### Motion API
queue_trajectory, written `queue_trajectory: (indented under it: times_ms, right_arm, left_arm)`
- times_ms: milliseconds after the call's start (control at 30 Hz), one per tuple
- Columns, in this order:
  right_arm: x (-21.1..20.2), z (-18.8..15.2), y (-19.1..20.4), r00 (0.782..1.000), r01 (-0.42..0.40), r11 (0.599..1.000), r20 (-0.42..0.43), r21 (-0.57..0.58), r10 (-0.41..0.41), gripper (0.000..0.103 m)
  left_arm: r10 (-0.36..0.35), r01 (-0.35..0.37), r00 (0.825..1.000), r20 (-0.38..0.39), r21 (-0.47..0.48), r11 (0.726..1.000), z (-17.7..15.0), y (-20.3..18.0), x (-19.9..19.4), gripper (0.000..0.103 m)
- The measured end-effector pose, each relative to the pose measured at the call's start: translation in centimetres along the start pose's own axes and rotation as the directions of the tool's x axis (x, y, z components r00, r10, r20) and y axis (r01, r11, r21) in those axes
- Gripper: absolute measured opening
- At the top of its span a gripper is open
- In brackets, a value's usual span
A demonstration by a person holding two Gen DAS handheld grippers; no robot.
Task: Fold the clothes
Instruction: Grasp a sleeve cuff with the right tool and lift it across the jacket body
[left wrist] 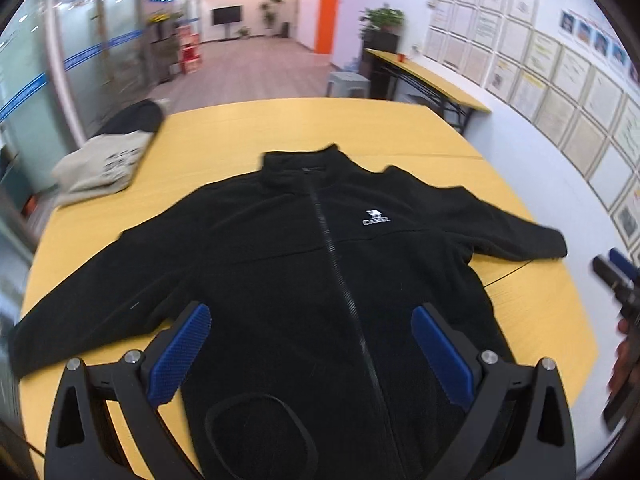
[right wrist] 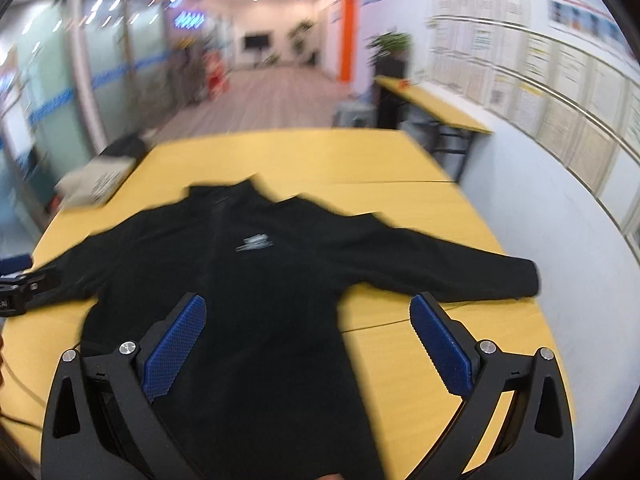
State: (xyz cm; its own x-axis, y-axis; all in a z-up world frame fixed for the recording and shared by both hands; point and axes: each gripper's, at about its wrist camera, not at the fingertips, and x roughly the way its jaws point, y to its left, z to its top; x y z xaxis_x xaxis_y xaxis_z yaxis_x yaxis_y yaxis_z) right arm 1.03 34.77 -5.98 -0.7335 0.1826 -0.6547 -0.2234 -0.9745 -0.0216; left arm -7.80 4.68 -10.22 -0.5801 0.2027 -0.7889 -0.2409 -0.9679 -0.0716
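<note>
Overhead, both wrist cameras look down a yellow table (left wrist: 400,128) with a seam across its far part. Black fleece jacket (left wrist: 304,264) lies flat on it, front up, zip closed, collar away from the cameras, both sleeves spread out to the sides.

Left wrist view is sharp. Shows the full zip line and a white chest logo (left wrist: 376,218) reading "CAMEL" under a small animal figure. Right wrist view is motion-blurred; same logo (right wrist: 253,243) is only a smear there, unreadable.

Left view alone shows an oval stitched patch low on the jacket front, and a folded beige garment (left wrist: 106,168) with dark print, not legible, at the table's far left corner, a black item just behind it. Right view blurs that pile.

Right view gives more of the jacket's right sleeve cuff (right wrist: 524,280) lying on bare table.

Left gripper (left wrist: 310,344): blue-padded fingers spread wide above the jacket's lower front, nothing between them. Right gripper (right wrist: 307,336): likewise released, empty, one finger over the jacket body, the other over bare table. Each gripper appears at the edge of the other's view, partly cut off.

Wall at right carries rows of framed papers, text too small to read.
</note>
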Motion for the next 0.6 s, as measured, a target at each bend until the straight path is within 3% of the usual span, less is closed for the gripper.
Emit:
queue_trajectory:
  times_ms: [100, 300, 433, 600]
  right_arm:
    - [3.9, -1.3, -7.4, 0.998, 0.055, 0.996, 0.007, 0.070, -0.055, 0.103]
    - [14.8, -3.8, -21.5, 0.990, 0.128, 0.945, -0.098, 0.301, -0.103, 0.103]
    - [19.9, -4.7, -28.1, 0.976, 0.202, 0.896, -0.157, 0.394, -0.151, 0.101]
    - [23.4, -5.2, -34.6, 0.963, 0.262, 0.816, -0.195, 0.516, -0.185, 0.095]
  left_arm:
    - [-0.037, 0.037, 0.999, 0.002, 0.028, 0.999, 0.8, -2.4, 5.7, 0.103]
    - [-0.140, 0.137, 0.990, 0.009, 0.158, 0.978, 3.6, -10.1, 17.7, 0.103]
    - [-0.189, 0.178, 0.982, 0.011, 0.281, 0.943, 6.7, -16.2, 23.9, 0.103]
    - [-0.269, 0.256, 0.963, -0.020, 0.377, 0.890, 8.7, -22.8, 28.5, 0.103]
